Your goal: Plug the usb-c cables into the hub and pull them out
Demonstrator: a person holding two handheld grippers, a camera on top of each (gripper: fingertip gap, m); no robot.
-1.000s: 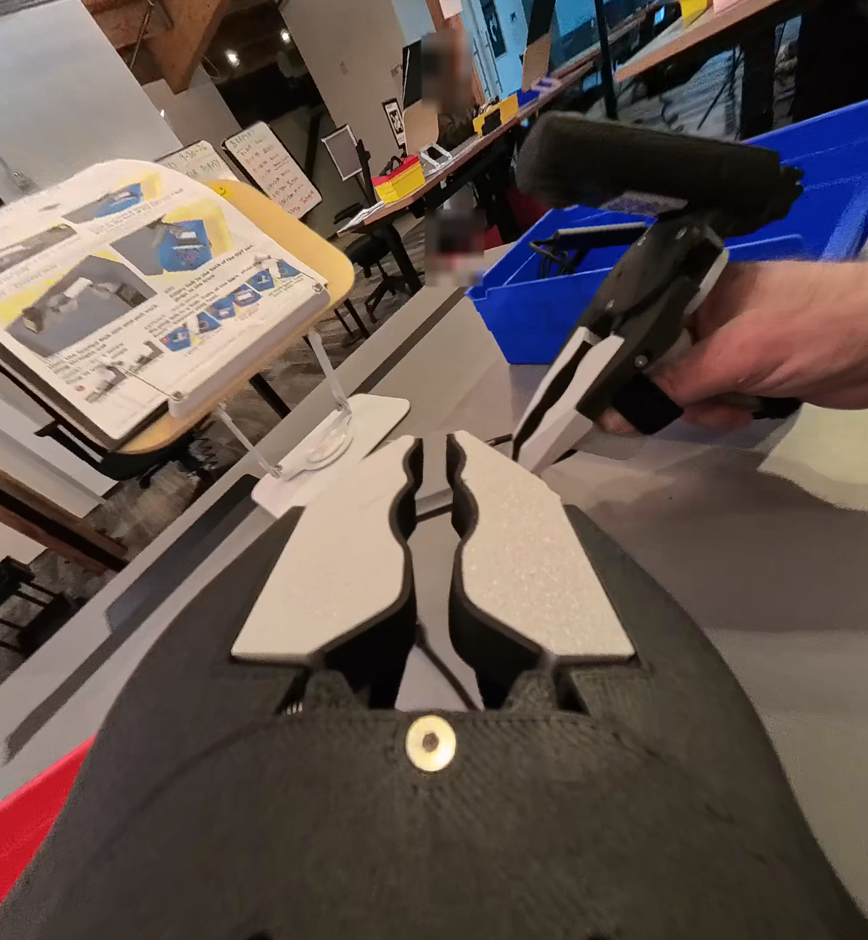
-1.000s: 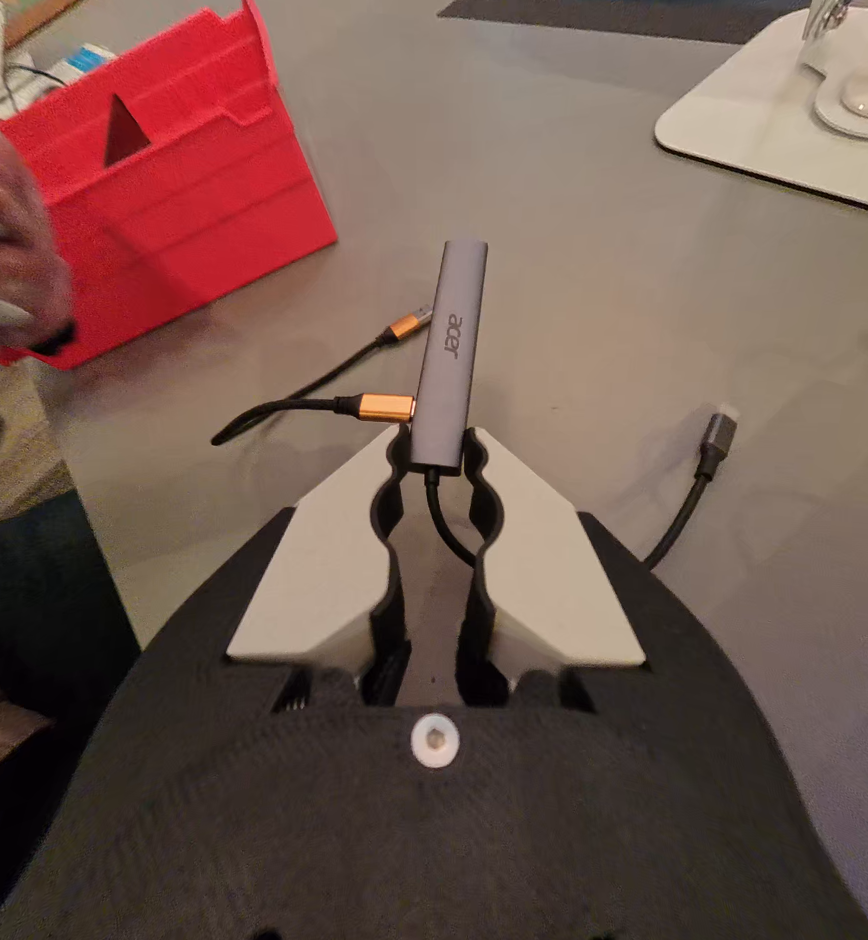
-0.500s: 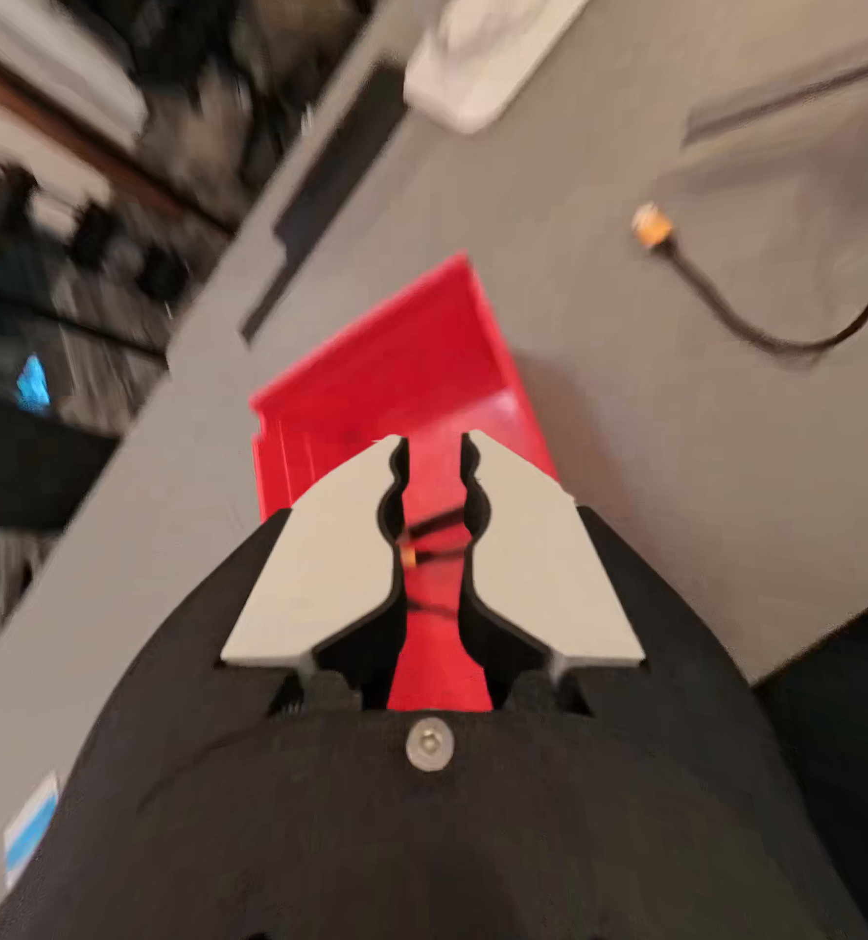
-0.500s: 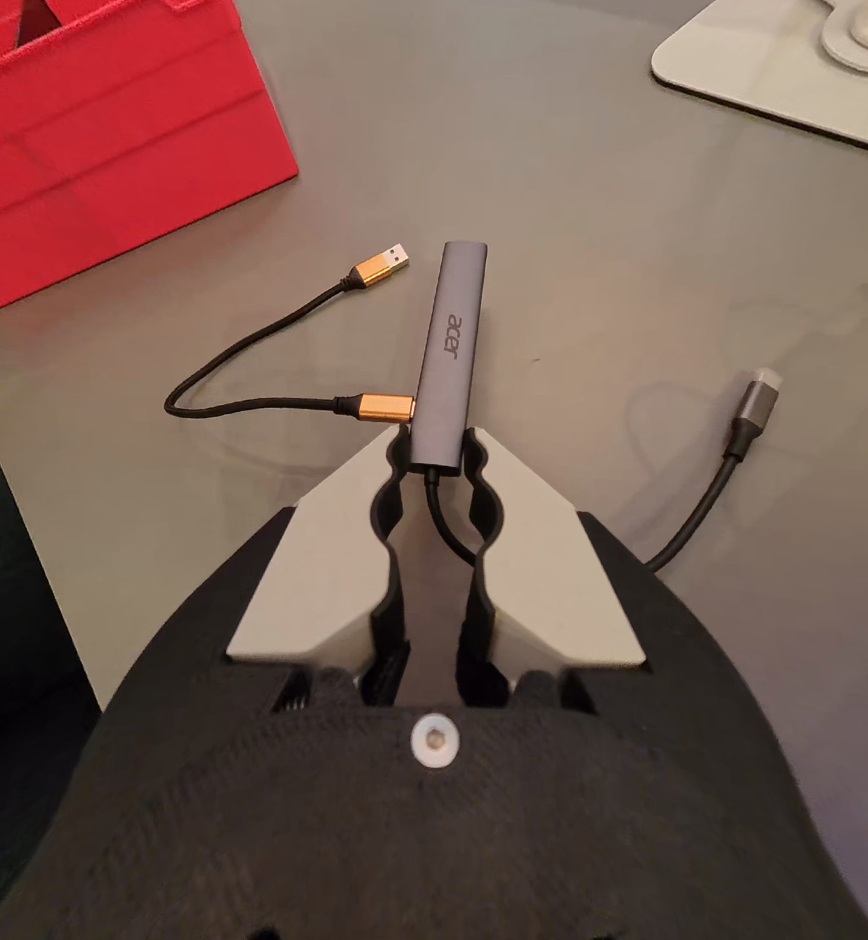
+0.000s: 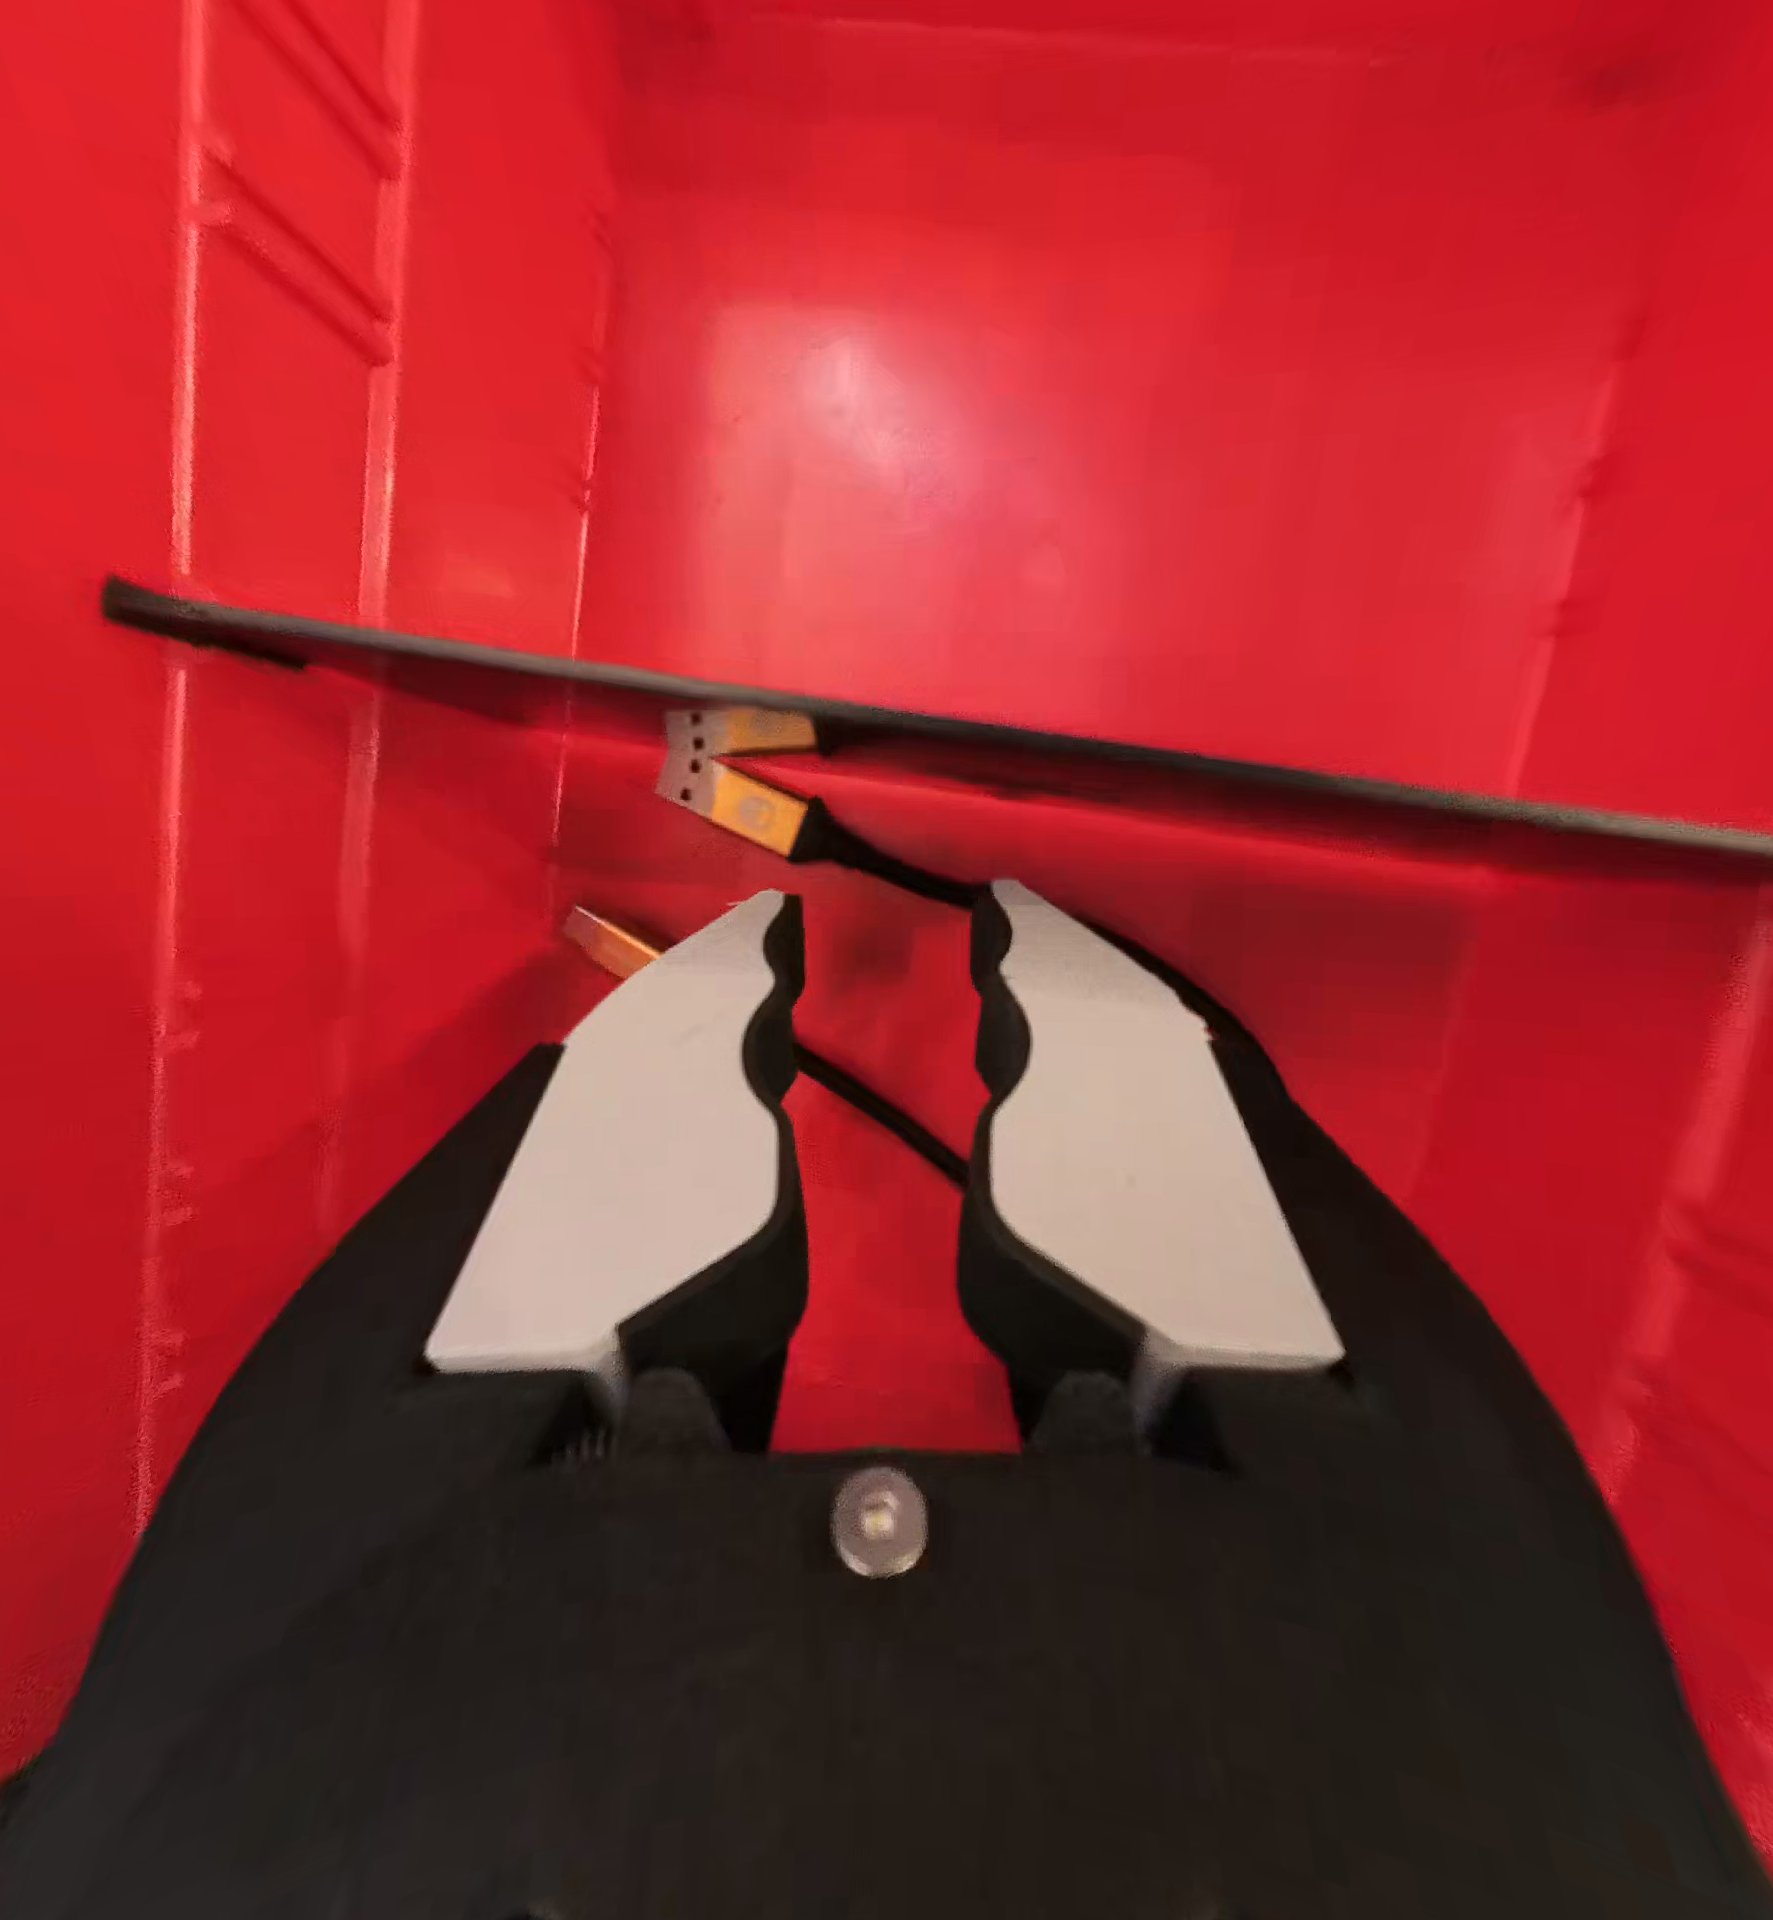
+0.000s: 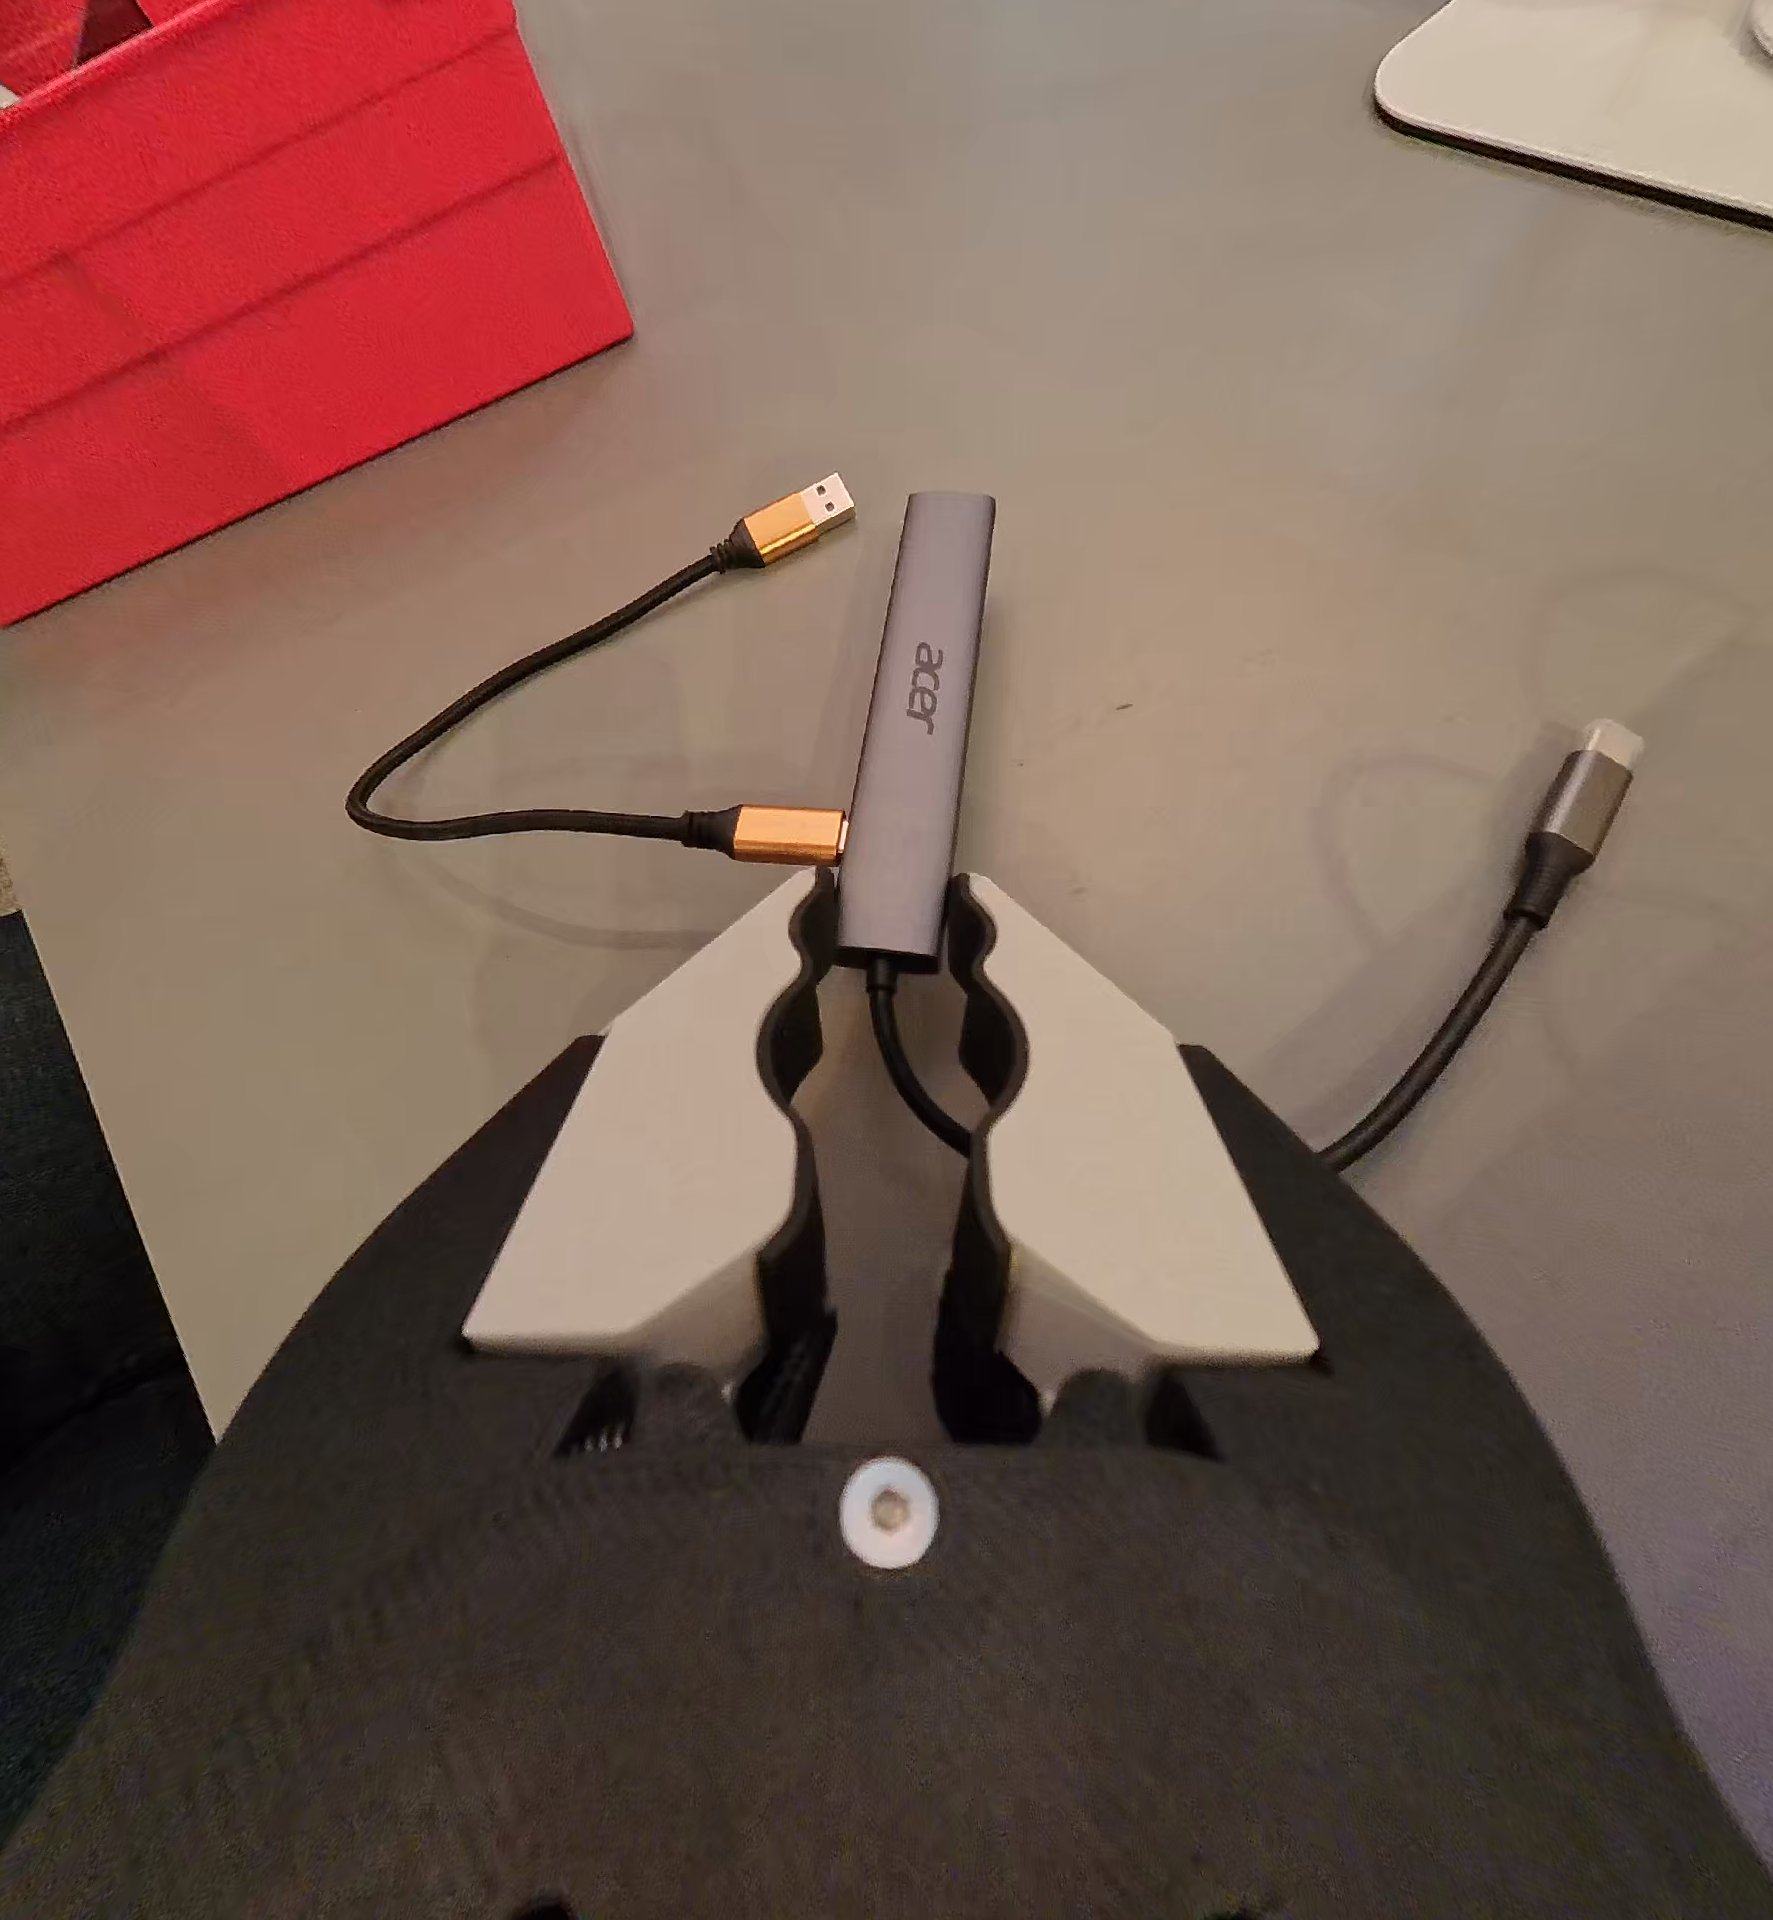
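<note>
Between the right gripper's (image 6: pixel 884 896) jaws sits the hub's (image 6: pixel 921 717) near end.

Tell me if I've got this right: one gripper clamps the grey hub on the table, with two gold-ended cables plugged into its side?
Not quite. The right wrist view shows the right gripper clamping the grey hub on the table, but only one gold-ended cable is plugged into its side.

the left hand-held gripper (image 5: pixel 887 914) points steeply downward, its fingers parted with a clear gap. the right hand-held gripper (image 6: pixel 887 894) angles down, fingertips pinched narrowly together.
</note>
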